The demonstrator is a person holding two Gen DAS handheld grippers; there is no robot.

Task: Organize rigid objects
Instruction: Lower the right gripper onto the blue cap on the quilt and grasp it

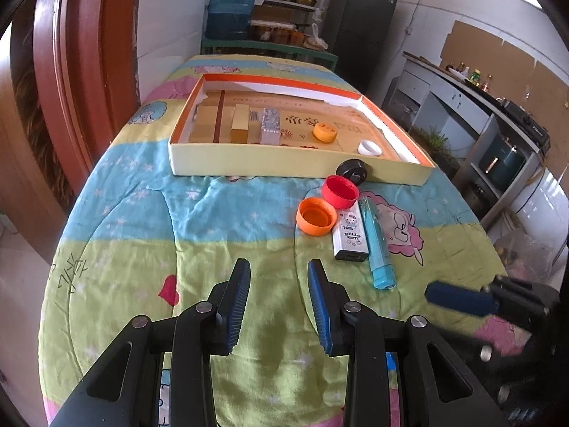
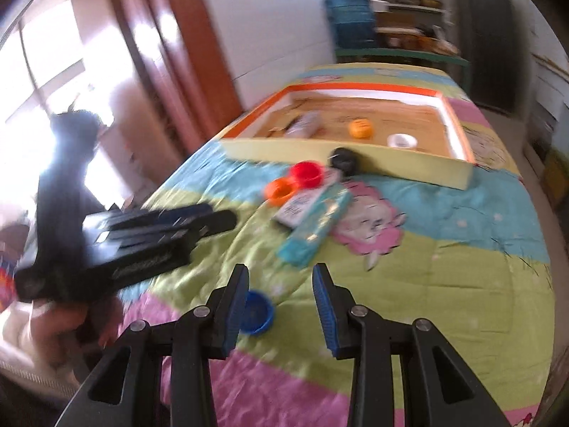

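A: Where do the loose pieces sit just now?

B: Ahead of the left gripper (image 1: 279,270) and off to the right of its fingertips lies a small cluster on the quilt (image 1: 142,235): an orange cap (image 1: 316,216), a red cap (image 1: 339,191) touching it on the far side, a white Hello Kitty box (image 1: 348,233) just beside them, and a blue tube (image 1: 377,245) lying along the box. A black cap (image 1: 354,172) rests against the near wall of the tray (image 1: 256,163).

A: And anything nearer the other hand?

B: A blue cap (image 2: 256,312) lies just left of the right gripper (image 2: 281,274), partly hidden behind its left finger.

A: Are either pair of fingers holding something?

B: No. Both pairs stand partly apart with only quilt between them, nothing gripped.

A: So which step is this?

B: I judge it a reach between placements. The tray already holds wooden blocks (image 1: 213,121), a yellow cap (image 1: 324,132) and a white ring (image 1: 370,148), while six pieces remain outside.

A: What does the next move want?

B: Probably the left fingers go forward and rightward to straddle the orange cap or the box, then close. The right view is blurred, so which piece that hand is aiming at I cannot tell; the blue cap is nearest. Each piece then has to clear the tray's near wall.
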